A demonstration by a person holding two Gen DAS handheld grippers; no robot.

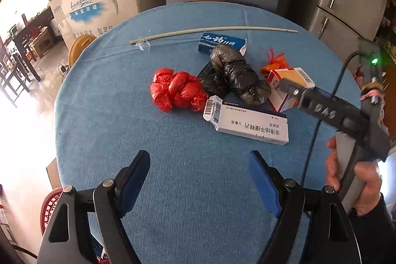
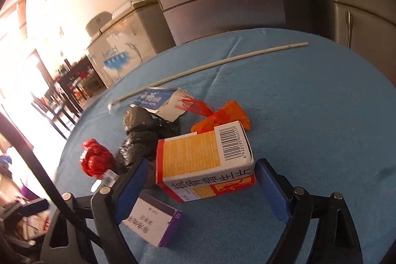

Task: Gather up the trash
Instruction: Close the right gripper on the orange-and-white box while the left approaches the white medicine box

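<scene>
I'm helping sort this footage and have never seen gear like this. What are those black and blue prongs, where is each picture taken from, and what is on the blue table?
No robot here: a person holds a hand-operated grasping tool in each hand, each with a camera looking along its two blue-padded fingers. One picture is from the left tool, open over bare cloth and holding nothing. It also shows the person's hand gripping the right tool. The other picture is from the right tool, open, its fingers either side of a yellow and red box, not yet gripping it. On the blue table lies trash: a red bag, a black bag, a white box, a blue toothpaste box, orange netting and a long pale stick.
</scene>
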